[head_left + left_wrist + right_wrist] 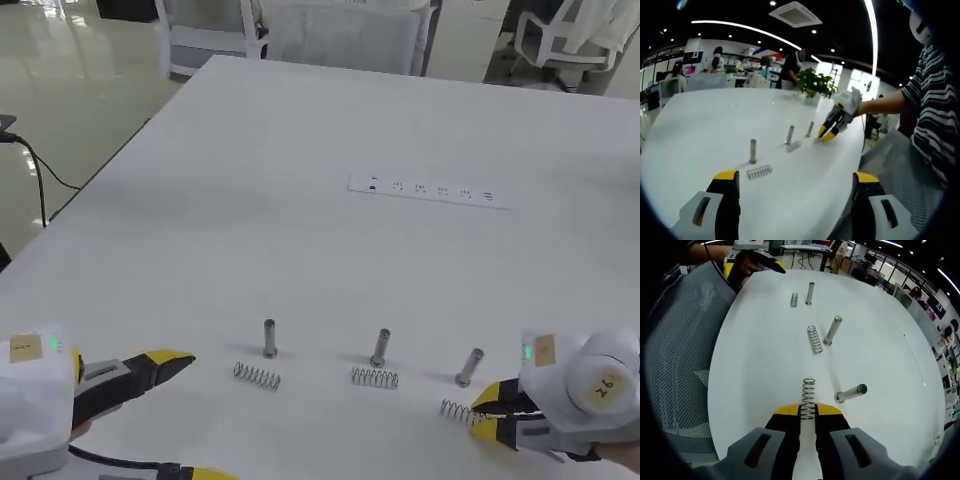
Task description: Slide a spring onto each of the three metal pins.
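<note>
Three metal pins stand upright in a row: left pin (269,338), middle pin (380,347), right pin (469,367). A spring lies in front of each. My right gripper (492,411) is shut on the near end of the right spring (456,410), which lies on the table. In the right gripper view that spring (808,392) runs out from between the yellow tips (808,411), beside the right pin (850,393). My left gripper (188,420) is wide open at the front left, holding nothing. The left spring (759,171) lies ahead of its jaws, by the left pin (753,150).
A white power strip (428,189) lies flat on the far half of the white table (250,200). Office chairs (340,30) stand beyond the back edge, and a black cable (35,165) hangs off to the left. The middle spring (374,377) lies loose.
</note>
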Demonstrator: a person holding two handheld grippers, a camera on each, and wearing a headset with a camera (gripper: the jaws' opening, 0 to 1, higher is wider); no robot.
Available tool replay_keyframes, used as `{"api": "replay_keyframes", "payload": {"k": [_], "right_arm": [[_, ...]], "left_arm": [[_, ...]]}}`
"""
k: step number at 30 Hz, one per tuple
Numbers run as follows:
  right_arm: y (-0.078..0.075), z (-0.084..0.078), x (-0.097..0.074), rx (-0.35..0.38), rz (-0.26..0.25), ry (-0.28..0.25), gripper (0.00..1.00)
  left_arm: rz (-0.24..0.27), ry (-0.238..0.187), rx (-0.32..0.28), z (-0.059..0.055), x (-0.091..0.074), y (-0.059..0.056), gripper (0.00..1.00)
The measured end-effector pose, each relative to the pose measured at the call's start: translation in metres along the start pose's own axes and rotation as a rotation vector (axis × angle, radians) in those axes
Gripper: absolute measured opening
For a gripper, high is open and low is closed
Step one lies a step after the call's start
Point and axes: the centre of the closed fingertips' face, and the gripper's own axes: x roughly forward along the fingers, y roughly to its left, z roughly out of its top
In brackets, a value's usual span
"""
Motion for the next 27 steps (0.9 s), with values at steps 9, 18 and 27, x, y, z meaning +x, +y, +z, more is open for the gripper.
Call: {"api": "replay_keyframes", "payload": {"k": [9, 18, 27], "right_arm": [[0.006, 0.019, -0.010, -0.039, 0.007, -0.039, 0.08], [0.013, 0.035, -0.016, -0.090, 0.021, -0.066, 0.08], [0.024, 0.052, -0.020, -0.132, 0.032, -0.085, 0.08]], "left_arm": [[-0.075, 0.030, 0.036, 0.006, 0.020, -0.009, 0.87], [-0.125, 0.060, 0.053, 0.005, 0.029, -0.019, 0.84], [-0.168, 0.075, 0.070, 0.005, 0.043, -0.023, 0.80]]}}
